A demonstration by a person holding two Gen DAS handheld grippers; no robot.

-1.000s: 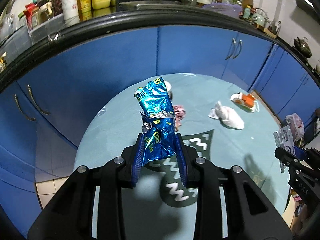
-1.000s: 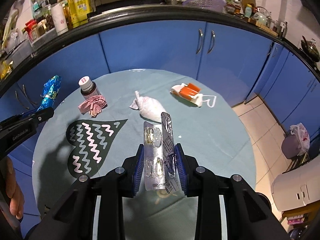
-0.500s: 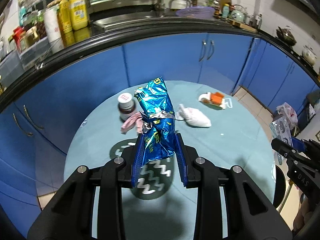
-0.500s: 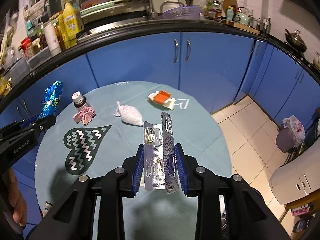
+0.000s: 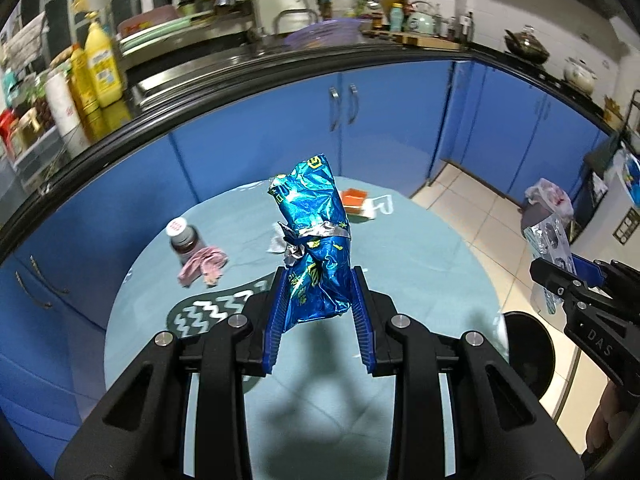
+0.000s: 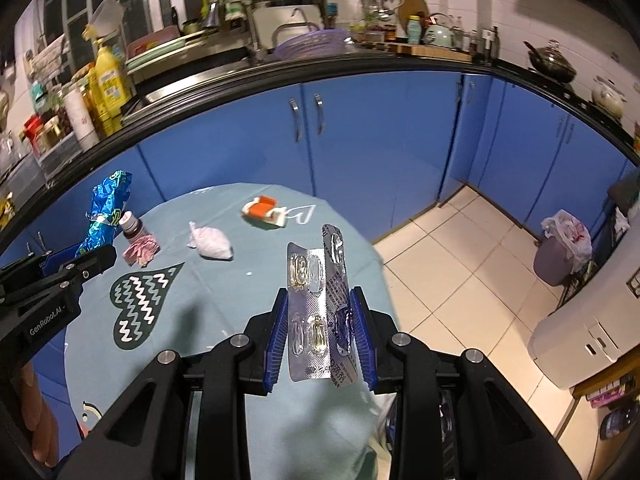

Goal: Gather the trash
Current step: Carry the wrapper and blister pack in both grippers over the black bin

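Note:
My left gripper (image 5: 318,300) is shut on a crumpled blue foil snack wrapper (image 5: 314,236) and holds it upright above the round table (image 5: 420,264). My right gripper (image 6: 320,320) is shut on silver pill blister packs (image 6: 316,304) above the table's right edge. The wrapper also shows in the right wrist view (image 6: 106,208), and the blister packs show in the left wrist view (image 5: 550,238). On the table lie a white tied bag (image 6: 210,242), an orange and white packet (image 6: 264,210), a crumpled pink paper (image 6: 140,250) and a small brown bottle (image 6: 134,226).
A dark heart-shaped mat with zigzags (image 6: 140,304) lies on the teal tablecloth. Blue cabinets (image 6: 360,140) curve behind the table under a cluttered counter. A lined bin (image 6: 560,252) stands on the tiled floor at the right.
Both grippers have risen and pulled back from the table, turning right. The table looks smaller and more floor and the bin have come into view. Both still hold their items.

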